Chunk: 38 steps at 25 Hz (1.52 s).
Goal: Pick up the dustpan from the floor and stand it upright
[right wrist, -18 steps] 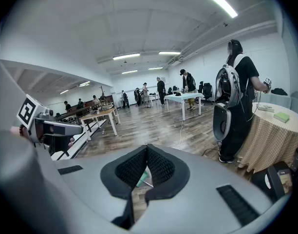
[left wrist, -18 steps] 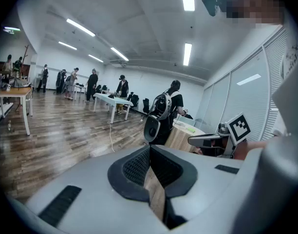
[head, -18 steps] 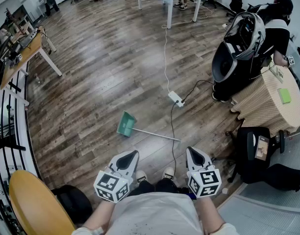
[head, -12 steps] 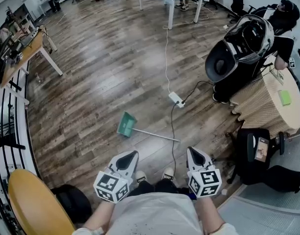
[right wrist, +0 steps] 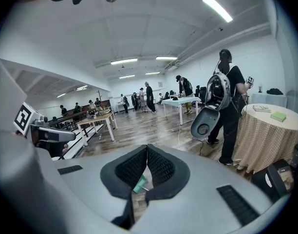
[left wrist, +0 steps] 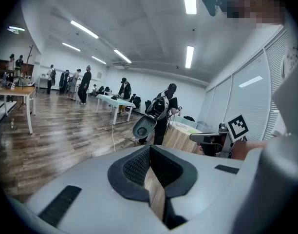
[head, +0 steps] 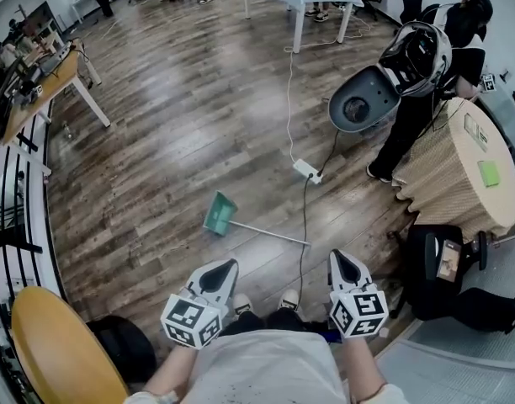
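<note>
The green dustpan [head: 218, 214] lies flat on the wood floor, its long thin handle running right toward a cable. Both grippers hover low in front of my body, short of the dustpan and touching nothing. My left gripper [head: 230, 265] points at the floor below the pan, jaws closed tip to tip [left wrist: 150, 148] with nothing between them. My right gripper [head: 337, 257] is near the handle's free end, also shut and empty [right wrist: 147, 147]. In the right gripper view a bit of the dustpan [right wrist: 140, 183] shows through the gap under the jaw tips.
A white power strip [head: 307, 171] and its cable cross the floor right of the dustpan. A person with a backpack [head: 417, 57] holds a grey round shell beside a cloth-covered round table [head: 459, 171]. A black chair [head: 443, 263] is right, a yellow chair [head: 60, 352] lower left.
The person with the backpack has straightened up and swung the grey shell leftward. My right gripper has shifted slightly right. The dustpan and left gripper have not moved.
</note>
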Available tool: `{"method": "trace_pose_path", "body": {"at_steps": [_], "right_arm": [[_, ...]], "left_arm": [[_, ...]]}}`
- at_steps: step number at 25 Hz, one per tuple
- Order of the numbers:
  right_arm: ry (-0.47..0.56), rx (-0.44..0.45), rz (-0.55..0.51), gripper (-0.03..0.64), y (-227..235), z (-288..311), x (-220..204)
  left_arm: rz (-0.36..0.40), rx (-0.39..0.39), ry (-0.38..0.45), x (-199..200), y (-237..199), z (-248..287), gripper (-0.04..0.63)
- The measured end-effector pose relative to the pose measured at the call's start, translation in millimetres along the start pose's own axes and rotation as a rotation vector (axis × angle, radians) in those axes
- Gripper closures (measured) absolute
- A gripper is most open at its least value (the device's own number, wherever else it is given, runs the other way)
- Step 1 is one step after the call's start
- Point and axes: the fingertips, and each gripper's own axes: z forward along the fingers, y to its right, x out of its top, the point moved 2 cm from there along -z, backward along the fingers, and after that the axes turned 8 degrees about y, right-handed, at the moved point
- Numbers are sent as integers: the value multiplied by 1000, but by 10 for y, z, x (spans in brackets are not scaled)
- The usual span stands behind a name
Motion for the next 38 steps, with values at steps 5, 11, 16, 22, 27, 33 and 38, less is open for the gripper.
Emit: {"method": "trace_pose_path", "body": {"at_steps": [5,11,16,22,27,33,38], "right_arm": [[19,-35,-5,591,-24,-35,72],[29,-119,1,591,13,-149,58],[18,-173,-5,591,68,-232,-6],[1,-194,11,591,291,-54,-19],[-16,-162,24,591,531,266,-7],[-46,-116,40,591,999,740,74],[-63,-90,54,591,1455,1143,167]], "left_arm": [[-8,-12,-1,-23,-135,-147,571],[-12,-56,-8,-85,-262,-223,571],[-20,-88,-16,-146,-335,-186,571],[-17,-92,-26,-71,-410,74,571],[-22,-74,-55,-74,-475,401,571],[-14,-58,-70,123,-502,1025,571],[-22,-39,-77,298,-549,1585,571]]}}
